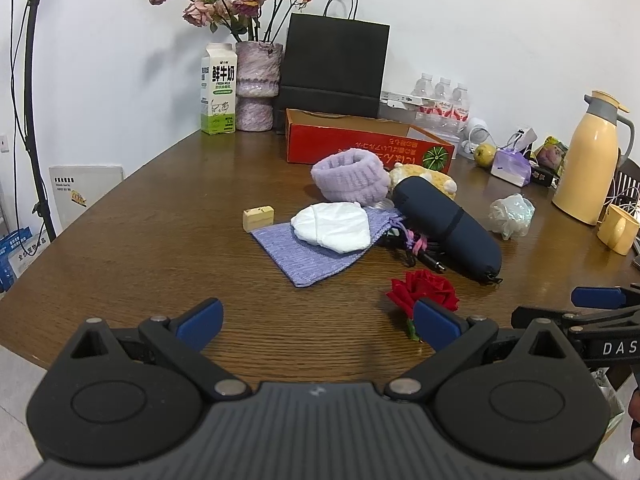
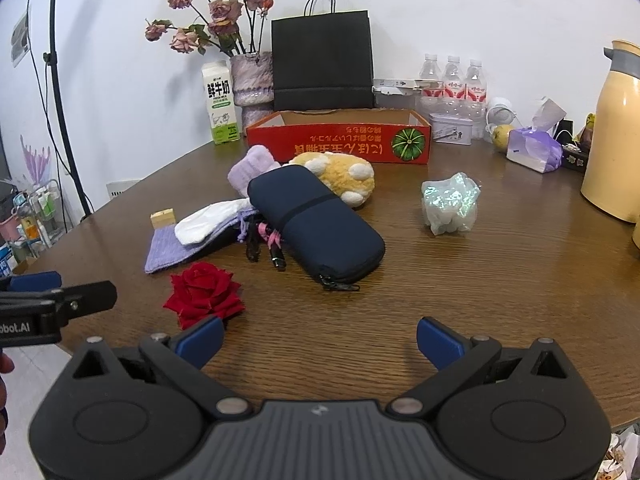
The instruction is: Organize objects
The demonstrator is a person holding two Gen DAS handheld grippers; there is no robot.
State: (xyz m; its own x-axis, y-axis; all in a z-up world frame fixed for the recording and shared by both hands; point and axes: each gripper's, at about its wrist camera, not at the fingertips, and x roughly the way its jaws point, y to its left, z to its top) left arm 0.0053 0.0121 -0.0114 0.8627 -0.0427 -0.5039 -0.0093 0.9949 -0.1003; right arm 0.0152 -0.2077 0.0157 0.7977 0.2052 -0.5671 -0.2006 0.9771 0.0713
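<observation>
A pile of objects lies mid-table: a dark blue zip case [image 1: 448,226] [image 2: 316,220], a lilac knit pouch [image 1: 304,252] [image 2: 180,246] with a white folded cloth [image 1: 334,226] [image 2: 204,222] on it, a lilac headband [image 1: 350,176] [image 2: 252,170], a yellow plush toy [image 2: 340,178], black cables [image 2: 264,242], a small wooden block [image 1: 258,218] [image 2: 163,218], a crumpled plastic bag [image 1: 512,214] [image 2: 450,202] and a red rose [image 1: 426,292] [image 2: 204,294]. An open red box [image 1: 368,144] [image 2: 340,136] stands behind. My left gripper [image 1: 318,322] and right gripper [image 2: 320,342] are open and empty at the near edge.
Along the back stand a milk carton [image 1: 218,90], a vase of dried roses [image 1: 256,84], a black paper bag [image 1: 332,66], water bottles [image 2: 454,80] and a tissue pack [image 2: 534,152]. A yellow thermos [image 1: 592,160] and cup [image 1: 618,230] stand at right.
</observation>
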